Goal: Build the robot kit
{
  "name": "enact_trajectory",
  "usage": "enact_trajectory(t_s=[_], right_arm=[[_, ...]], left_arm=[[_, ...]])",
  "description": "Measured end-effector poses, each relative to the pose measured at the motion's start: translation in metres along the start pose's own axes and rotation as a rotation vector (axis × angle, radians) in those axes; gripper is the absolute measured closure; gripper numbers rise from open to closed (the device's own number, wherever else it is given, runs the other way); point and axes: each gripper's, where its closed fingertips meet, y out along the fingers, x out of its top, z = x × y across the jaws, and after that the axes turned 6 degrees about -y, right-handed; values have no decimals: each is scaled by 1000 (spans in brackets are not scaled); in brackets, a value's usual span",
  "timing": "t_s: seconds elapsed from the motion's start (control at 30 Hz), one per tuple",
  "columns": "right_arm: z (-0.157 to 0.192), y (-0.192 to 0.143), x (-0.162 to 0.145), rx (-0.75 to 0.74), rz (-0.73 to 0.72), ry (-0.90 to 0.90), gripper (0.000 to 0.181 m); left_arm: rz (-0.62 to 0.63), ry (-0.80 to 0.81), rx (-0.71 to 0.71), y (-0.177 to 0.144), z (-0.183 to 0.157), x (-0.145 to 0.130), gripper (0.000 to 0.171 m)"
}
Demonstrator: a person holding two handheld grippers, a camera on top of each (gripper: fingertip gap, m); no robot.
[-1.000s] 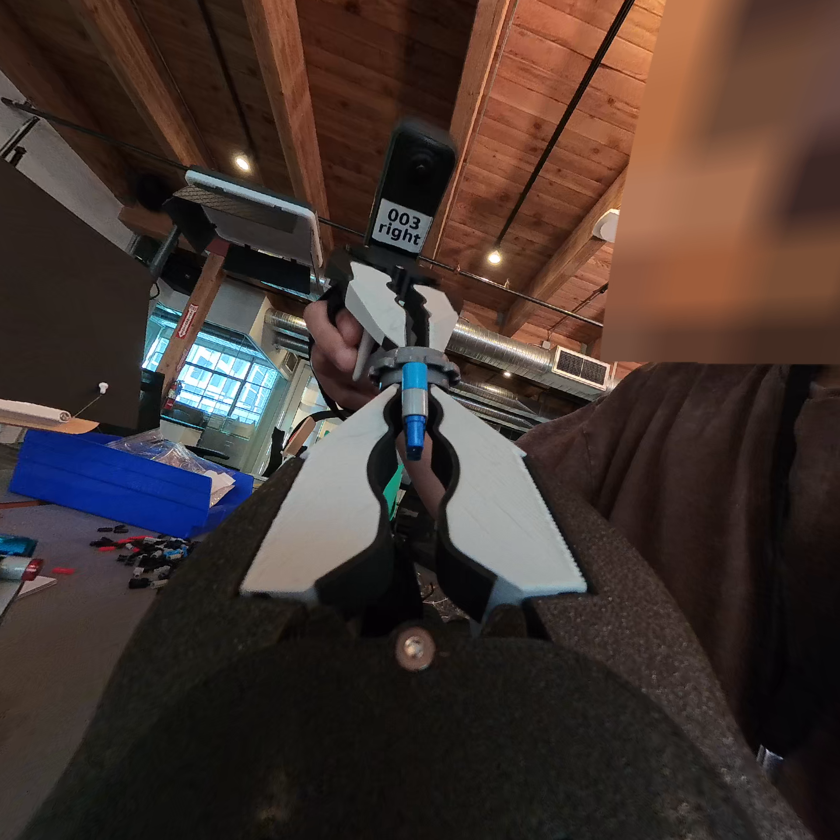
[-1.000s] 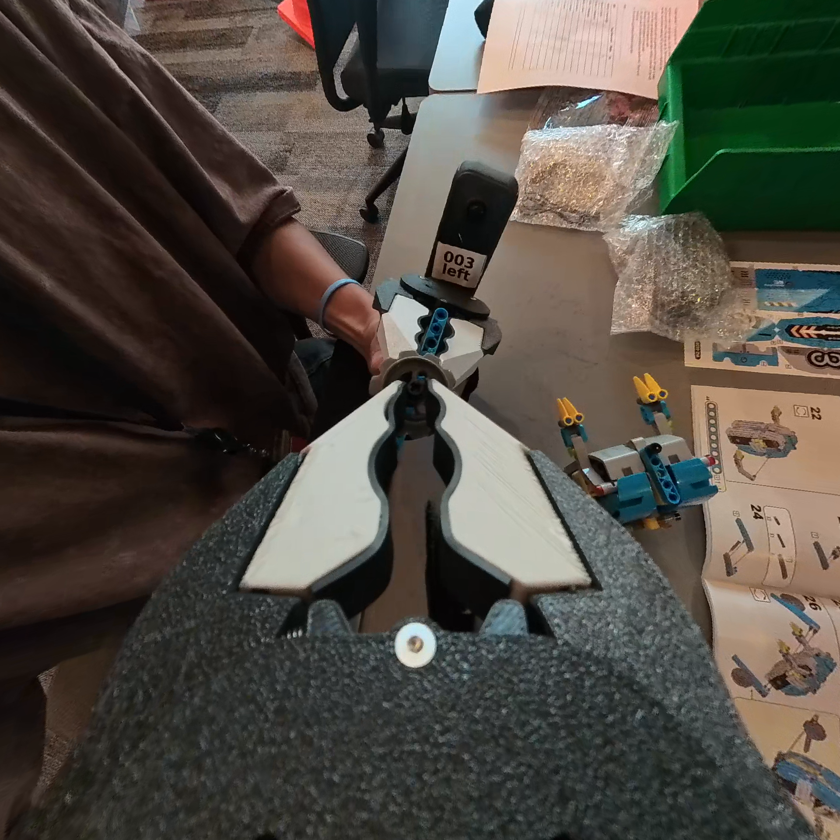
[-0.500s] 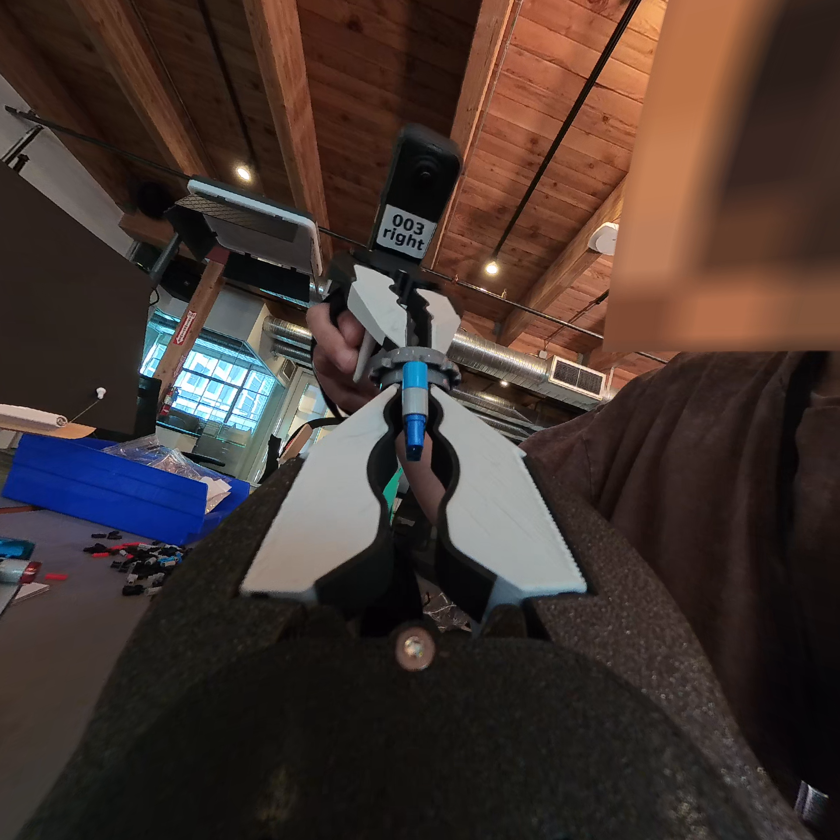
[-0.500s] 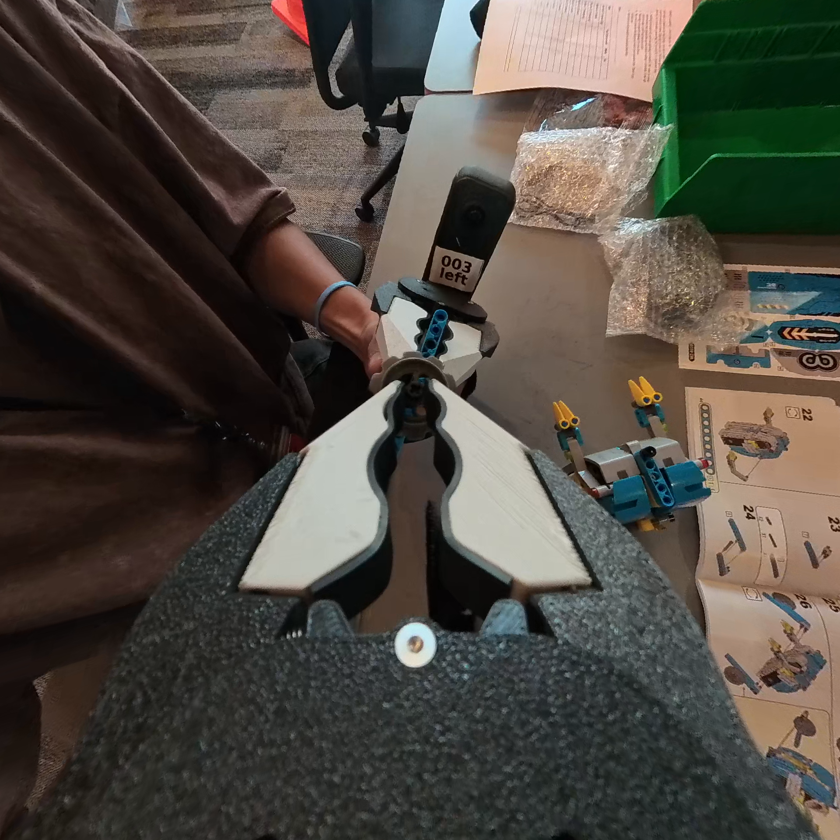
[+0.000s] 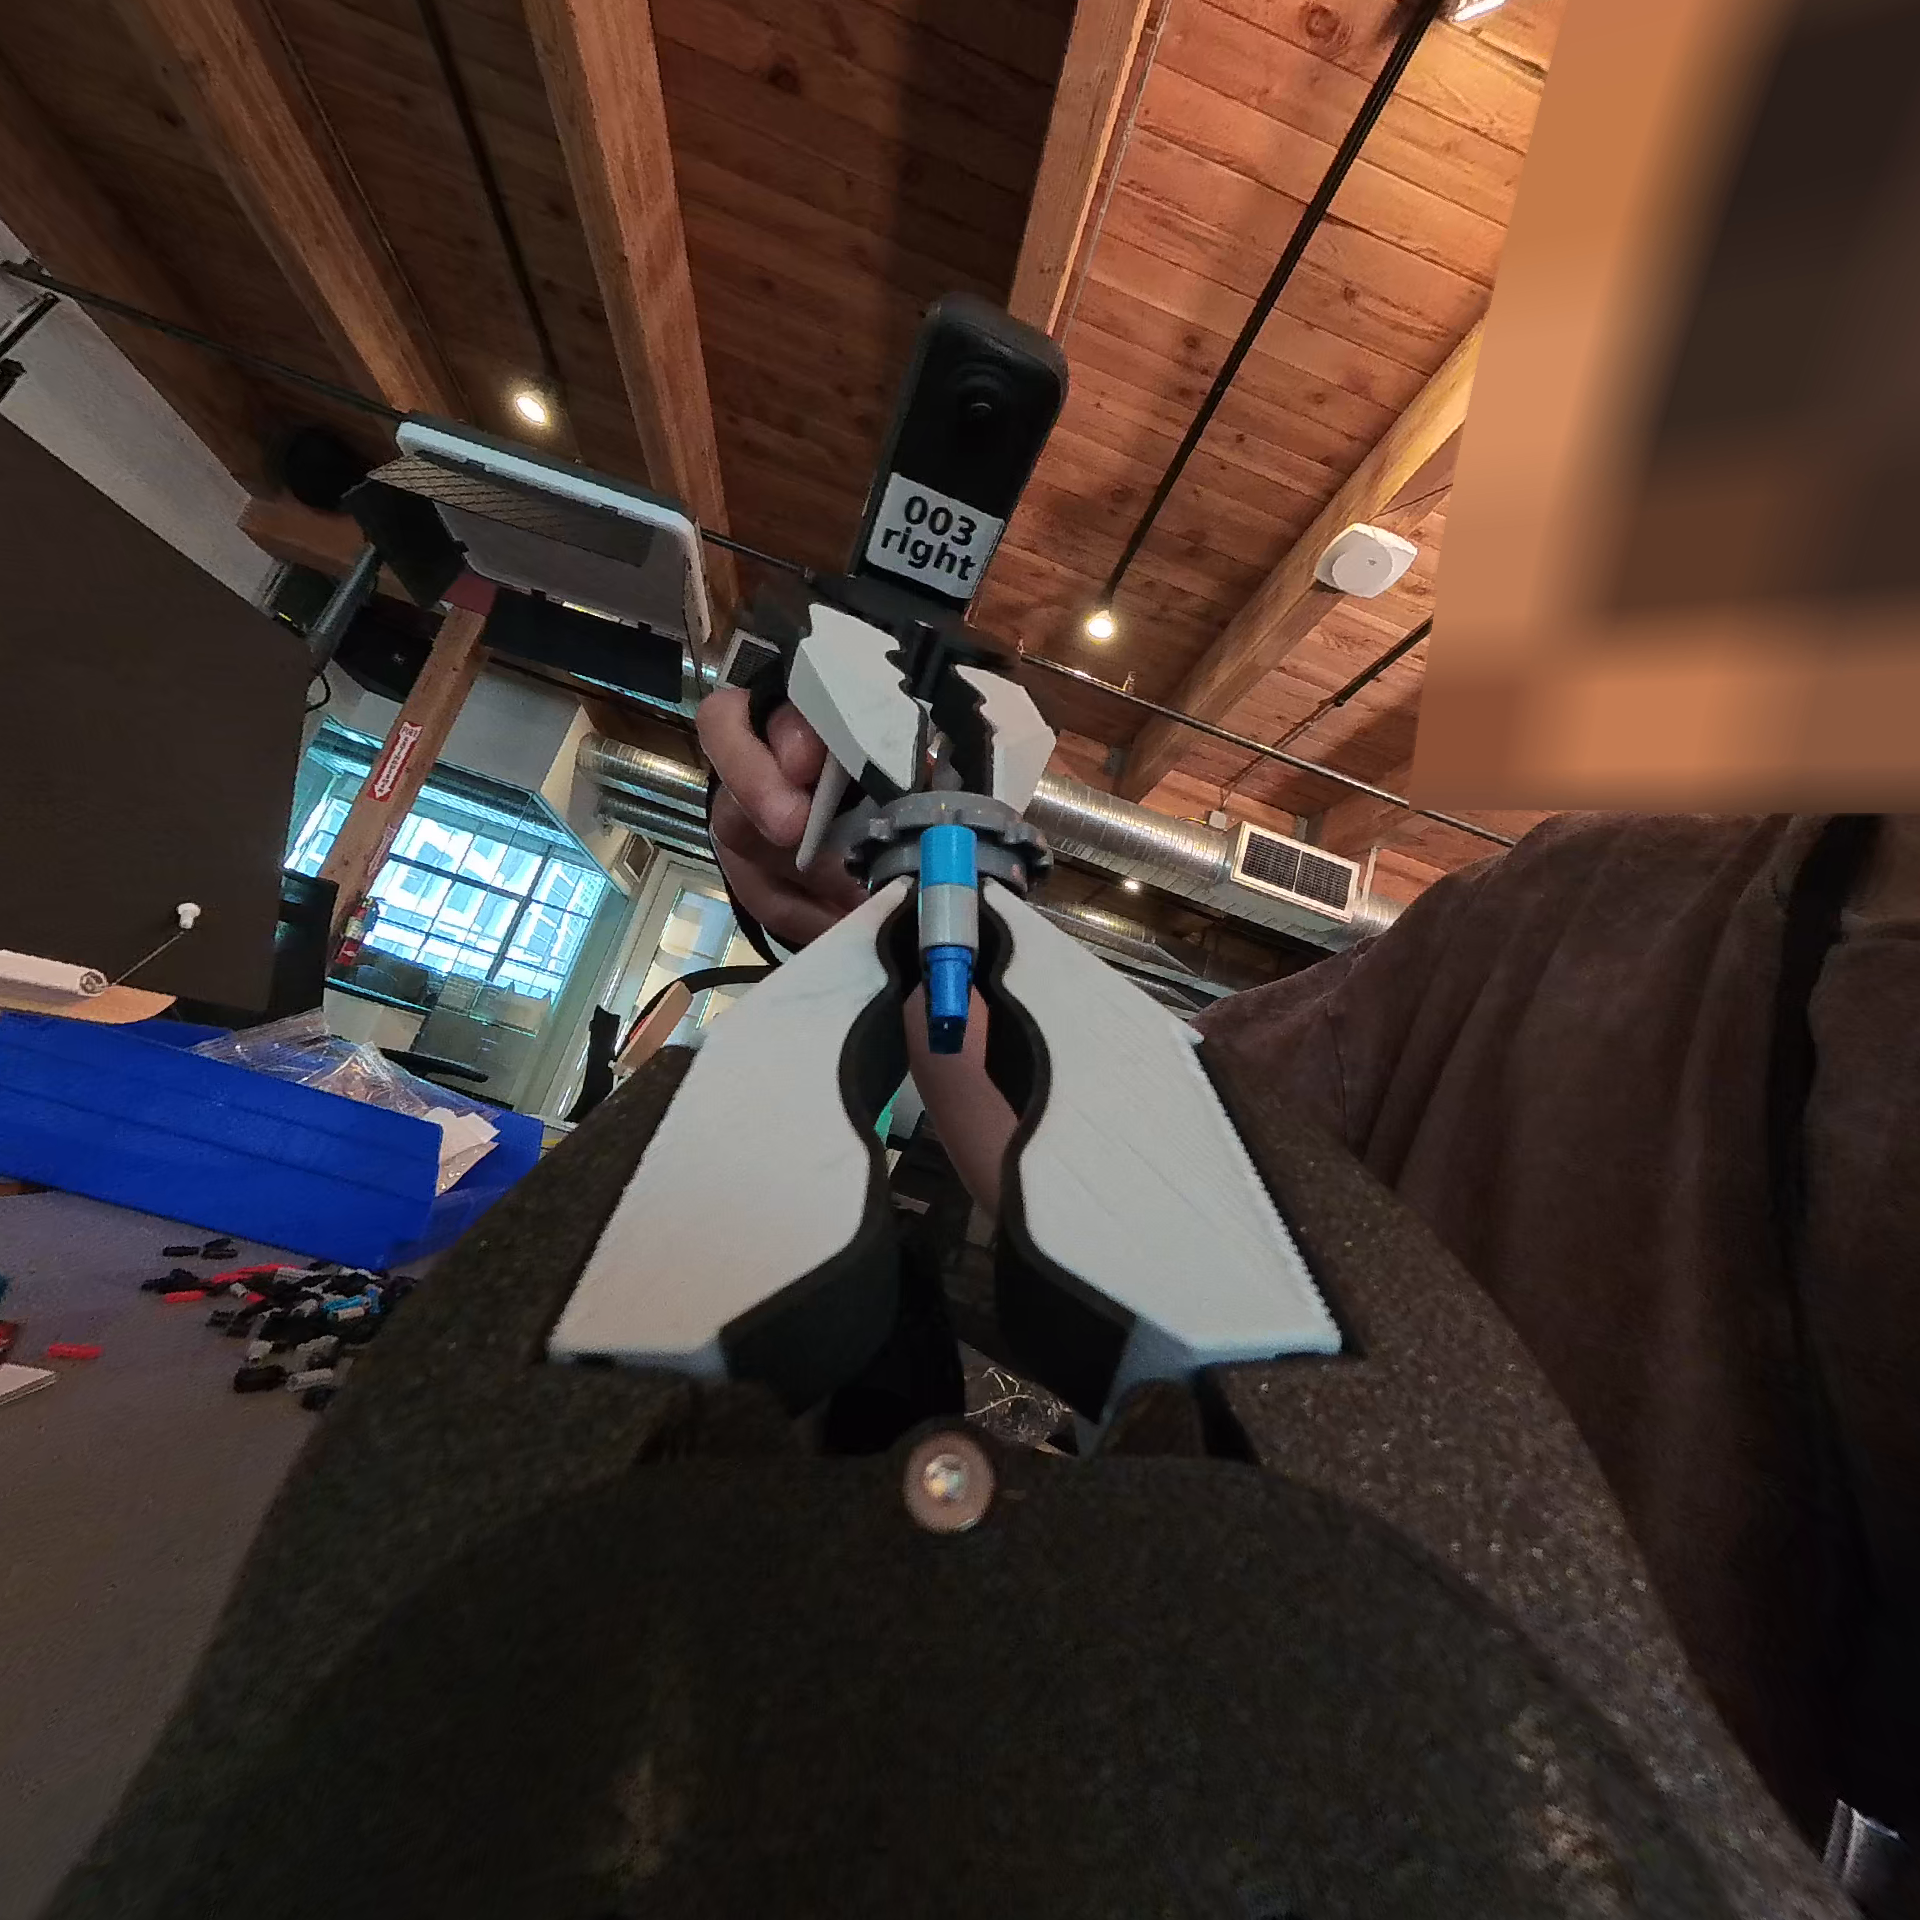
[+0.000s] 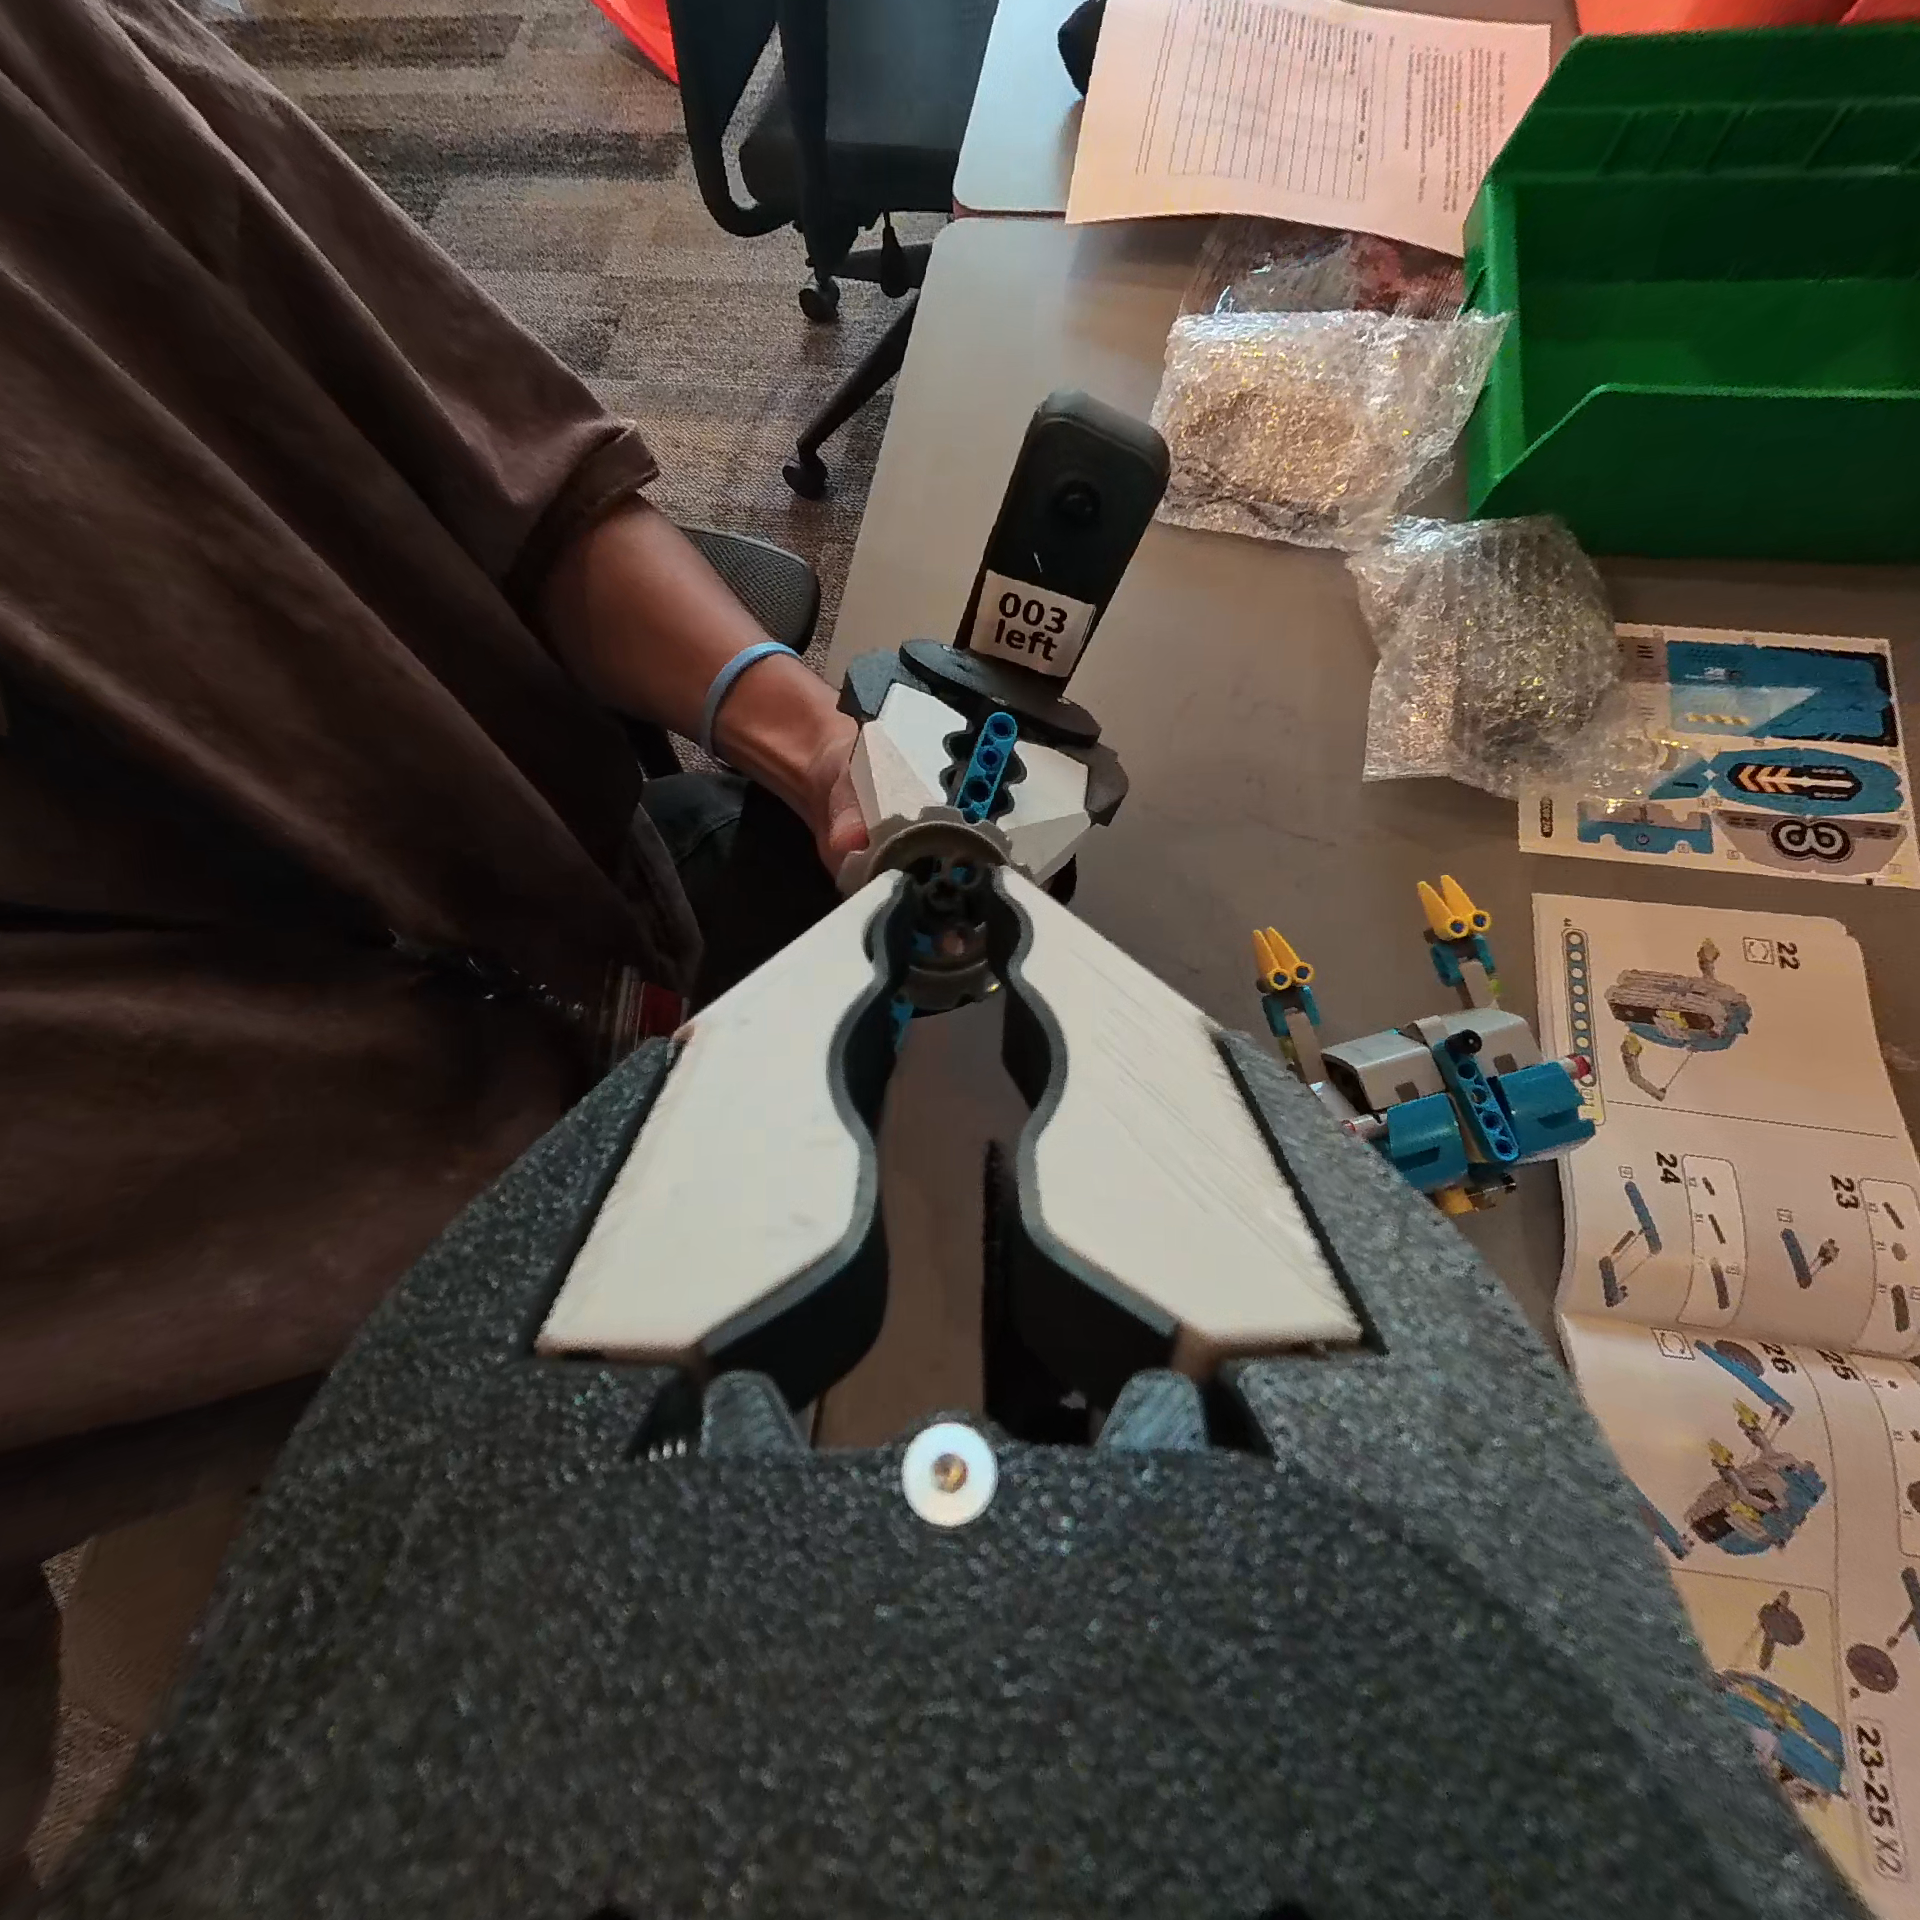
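My two grippers meet tip to tip in the air, in front of a person in a brown shirt point(image 5: 1621, 1247). My left gripper point(image 5: 945, 899) is shut on a blue and grey pin-like piece point(image 5: 948, 940) that lies between its fingers. In the right wrist view it shows as a blue holed beam point(image 6: 982, 764) in the left gripper point(image 6: 961, 821). A grey gear point(image 5: 940, 831) sits at the join. My right gripper point(image 6: 940, 883) is shut on the gear point(image 6: 925, 844), with a dark round part point(image 6: 940, 961) between its fingers. It also shows in the left wrist view point(image 5: 925, 790).
On the grey table point(image 6: 1226, 727) lie a part-built blue and grey model point(image 6: 1455, 1091), an open instruction booklet point(image 6: 1725, 1226), a sticker sheet point(image 6: 1714, 769), two bubble-wrap bags point(image 6: 1299, 416), a green bin point(image 6: 1704, 312) and a paper sheet point(image 6: 1299, 114). A blue bin point(image 5: 208, 1143) and loose small parts point(image 5: 291, 1320) sit left. Less than 4 cm separates the two grippers' tips.
Both grippers stay shut and joined at the gear. Only the views drift a little; the table things slide slightly in the right wrist view.
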Motion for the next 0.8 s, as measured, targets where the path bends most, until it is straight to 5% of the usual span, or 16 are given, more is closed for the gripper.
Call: enact_trajectory(t_s=[0.8], right_arm=[[1,-8,7,-25,-98,-41,158]], left_arm=[[9,-2,-5,1,0,-2,165]])
